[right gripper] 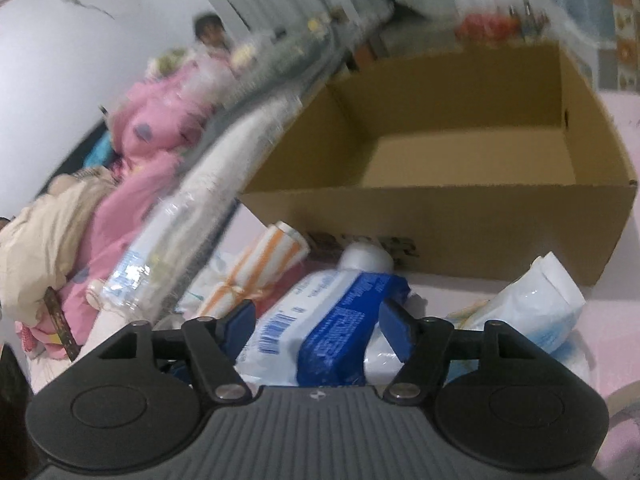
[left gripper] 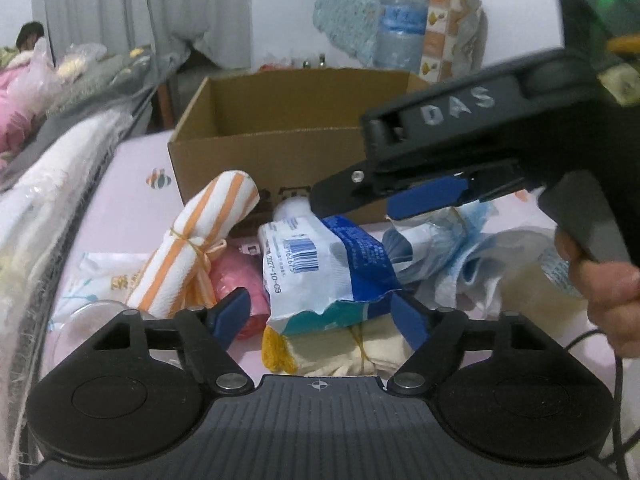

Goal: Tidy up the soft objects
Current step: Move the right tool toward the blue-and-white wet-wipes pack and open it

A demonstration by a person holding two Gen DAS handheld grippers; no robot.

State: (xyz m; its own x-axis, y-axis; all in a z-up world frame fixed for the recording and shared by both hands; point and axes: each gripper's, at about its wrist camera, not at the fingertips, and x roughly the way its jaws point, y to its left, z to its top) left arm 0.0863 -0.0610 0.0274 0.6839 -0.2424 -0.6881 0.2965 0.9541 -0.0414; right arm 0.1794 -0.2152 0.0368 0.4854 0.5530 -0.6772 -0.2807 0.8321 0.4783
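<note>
Cardboard box (right gripper: 460, 216), bare inside, soft goods outside

Matt brown cardboard box (left gripper: 280, 120); glossy, crinkled plastic packet (left gripper: 320, 264) at centre; woven orange-striped cloth roll (left gripper: 200, 240); matt black plastic left hand-held gripper (left gripper: 320, 316) with blue pads (left gripper: 232, 312).

Blurred pink bedding (right gripper: 148, 128); the cream bundle (left gripper: 352, 350) seems partly hidden

The cardboard box (right gripper: 460, 148) lies open above; soft packets (left gripper: 324, 264) crowd its front.
</note>
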